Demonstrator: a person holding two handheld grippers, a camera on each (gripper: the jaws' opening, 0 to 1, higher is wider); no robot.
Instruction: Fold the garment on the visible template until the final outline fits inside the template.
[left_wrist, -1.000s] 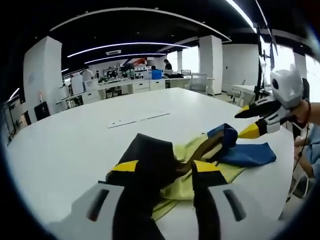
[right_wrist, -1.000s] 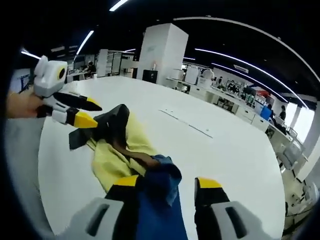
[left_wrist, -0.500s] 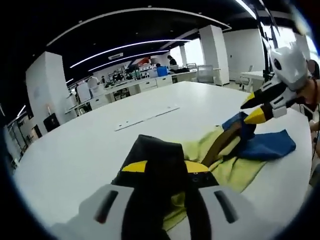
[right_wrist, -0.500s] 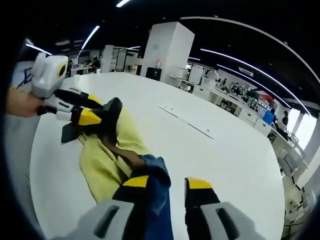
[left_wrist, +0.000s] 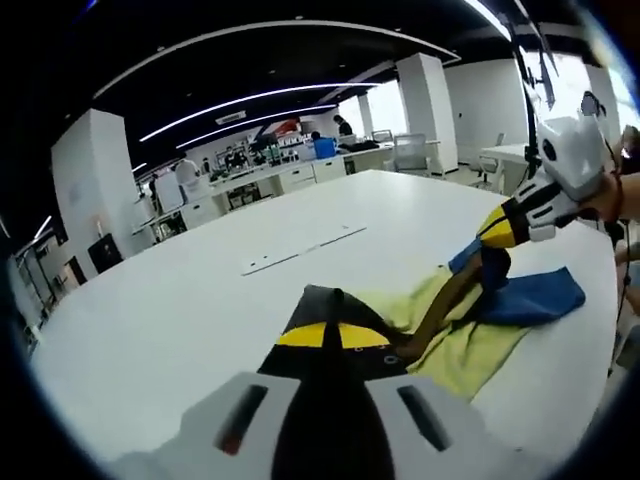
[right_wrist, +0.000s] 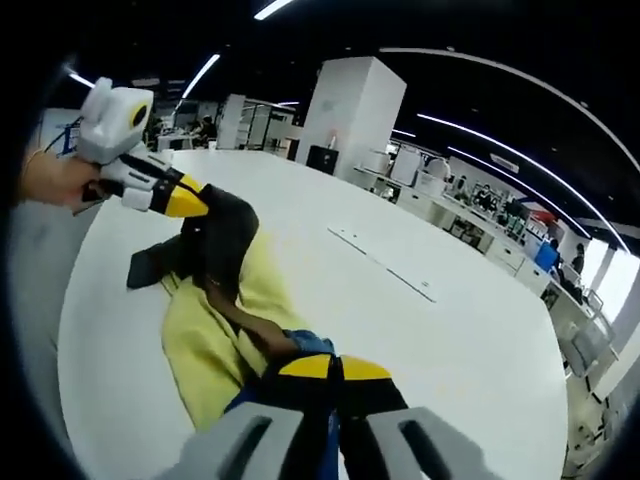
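Garment (left_wrist: 455, 325) lay bunched on the white table (left_wrist: 180, 300), pinched at two ends.

One garment, yellow in the middle with a black end, a blue end and a brown strip, rested on the table's near part, with one thin template outline (left_wrist: 290, 252) marked on the table beyond the garment. Two grippers were at the garment. In the left gripper view, the left gripper (left_wrist: 334, 336) reached forward low over the table, its yellow-tipped jaws pressed together on the garment's black end. The right gripper (right_wrist: 333, 368) likewise had its jaws closed on the garment's blue end; in the left gripper view it angled down from a hand (left_wrist: 612, 195) at the garment's far right.
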